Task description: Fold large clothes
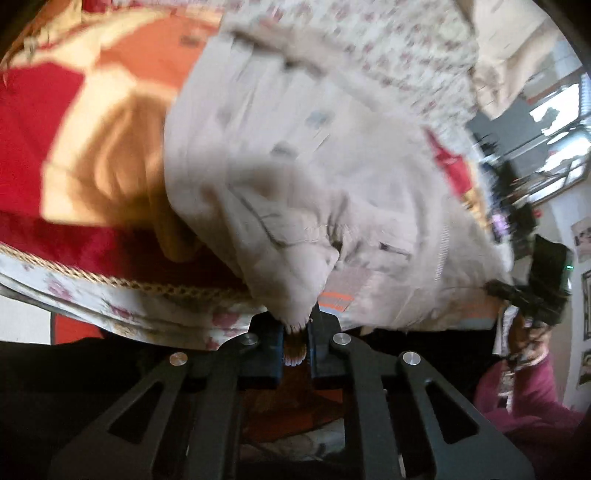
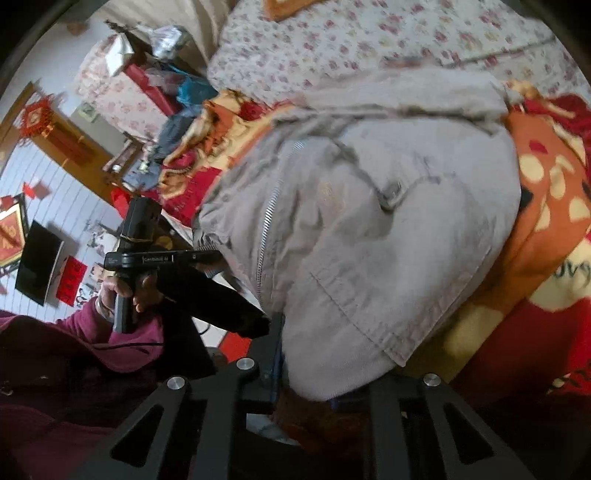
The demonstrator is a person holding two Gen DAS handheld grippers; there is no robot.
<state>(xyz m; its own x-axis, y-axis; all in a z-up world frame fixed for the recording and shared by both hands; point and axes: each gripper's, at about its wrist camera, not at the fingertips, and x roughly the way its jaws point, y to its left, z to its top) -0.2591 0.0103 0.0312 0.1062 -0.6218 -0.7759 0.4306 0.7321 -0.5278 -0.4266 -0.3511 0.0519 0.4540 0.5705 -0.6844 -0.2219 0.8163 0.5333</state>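
We've both grippers, left gripper (image 1: 295, 341) & right gripper (image 2: 314, 384), clamped on the near hem of the beige jacket (image 2: 369, 221) on the red blanket (image 1: 33, 122); lift evenly, w/ hem taut.

The bed (image 2: 369, 33) wears a floral sheet. A red and orange blanket (image 2: 546, 206) lies across it. The beige jacket (image 2: 369, 229) lies on the blanket.
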